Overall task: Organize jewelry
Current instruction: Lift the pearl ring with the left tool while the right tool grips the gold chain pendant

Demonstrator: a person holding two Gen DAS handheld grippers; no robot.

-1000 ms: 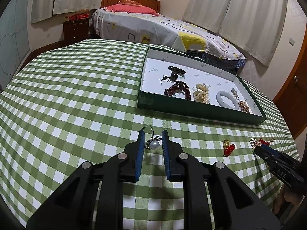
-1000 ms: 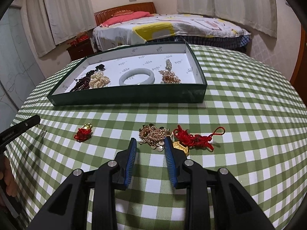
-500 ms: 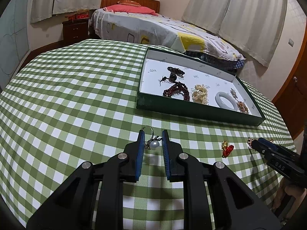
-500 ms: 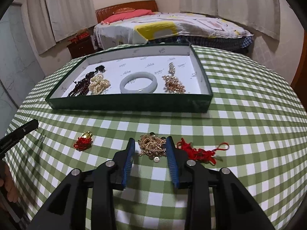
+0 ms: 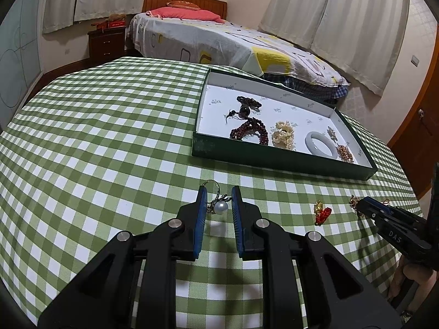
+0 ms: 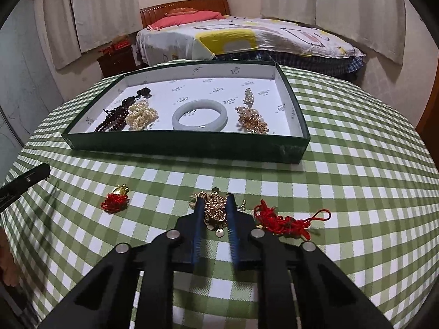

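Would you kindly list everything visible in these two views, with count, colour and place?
tray: one, dark green with white lining, on the far part of the table
dark beaded bracelets: a few, maroon and black, left part of tray
pearl strand: one, cream, in tray beside the dark beads
bangle: one, pale grey-green, middle of tray
gold piece: one, right part of tray
pearl ring: one, silver and white, on cloth
red knot charm: one, red and gold, on cloth
red cord: one, on cloth
gold chain: one, on cloth
tablecloth: one, green-white check
bed: one, background
left gripper: around pearl ring
right gripper: jaws just closed, on gold chain
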